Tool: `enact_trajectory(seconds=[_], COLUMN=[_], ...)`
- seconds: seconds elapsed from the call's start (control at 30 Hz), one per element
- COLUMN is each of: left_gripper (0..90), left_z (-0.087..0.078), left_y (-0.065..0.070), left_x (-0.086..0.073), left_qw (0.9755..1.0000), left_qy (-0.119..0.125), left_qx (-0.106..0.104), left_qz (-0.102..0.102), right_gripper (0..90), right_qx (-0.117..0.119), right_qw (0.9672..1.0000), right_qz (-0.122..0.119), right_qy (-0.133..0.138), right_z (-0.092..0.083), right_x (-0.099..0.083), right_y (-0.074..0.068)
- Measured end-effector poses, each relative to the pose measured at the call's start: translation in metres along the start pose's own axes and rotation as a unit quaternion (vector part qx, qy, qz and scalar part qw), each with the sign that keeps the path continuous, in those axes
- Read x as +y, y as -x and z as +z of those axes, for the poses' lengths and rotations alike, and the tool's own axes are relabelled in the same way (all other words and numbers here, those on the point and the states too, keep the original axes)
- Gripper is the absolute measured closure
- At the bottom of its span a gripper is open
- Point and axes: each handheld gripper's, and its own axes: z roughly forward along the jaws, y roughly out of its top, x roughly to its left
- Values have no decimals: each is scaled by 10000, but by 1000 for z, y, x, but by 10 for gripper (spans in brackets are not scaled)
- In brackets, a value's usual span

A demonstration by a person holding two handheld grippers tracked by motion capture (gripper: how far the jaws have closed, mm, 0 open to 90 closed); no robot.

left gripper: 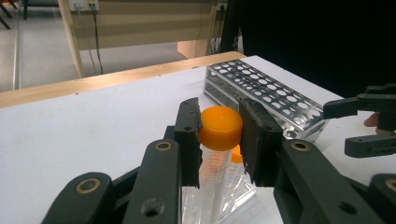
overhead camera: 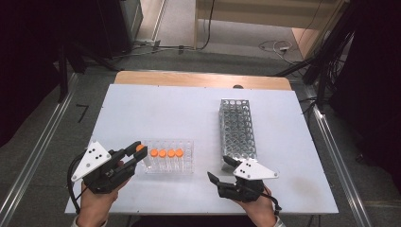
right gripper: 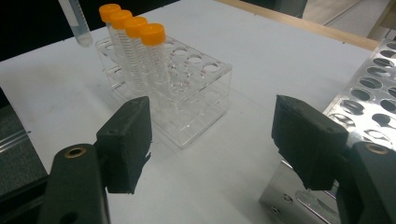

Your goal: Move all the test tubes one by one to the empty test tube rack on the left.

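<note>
Gripping the tube (left gripper: 215, 158) by its cap (left gripper: 221, 127), your left gripper (left gripper: 219, 140) holds it above the clear rack (overhead camera: 189, 158) near the table's front-left; it is light, slick plastic, so clamp below the cap. Your right gripper (right gripper: 212, 140) stands wide, empty.

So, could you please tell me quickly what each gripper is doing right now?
Left gripper: shut on the orange-capped clear plastic tube.
Right gripper: open, holding nothing.

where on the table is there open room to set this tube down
The table is bare across its far left, beyond the clear rack, and between that rack and the metal rack. The near edge is crowded: left tongs holding the tube, open right tongs.
</note>
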Motion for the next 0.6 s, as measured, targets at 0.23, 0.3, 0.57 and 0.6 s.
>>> enact_trajectory(seconds=[0.23,0.3,0.57,0.6], left_gripper=[697,697,697,697], left_z=[0,0,1,2], left_y=[-5,-6,-8,-9], left_x=[-1,-2,-3,-3], left_qw=[9998,9998,9994,9993], left_qy=[50,57,154,169], left_qx=[168,199,307,323], left_qz=[6,17,-11,-18], right_gripper=[267,267,268,268], right_qx=[-75,-101,-180,-194], right_qw=[10000,9999,9998,9997], right_qz=[38,64,116,122], right_qy=[7,3,3,7], right_z=[-4,-6,-10,-11], right_x=[-3,-3,-7,-7], right_y=[6,7,13,14])
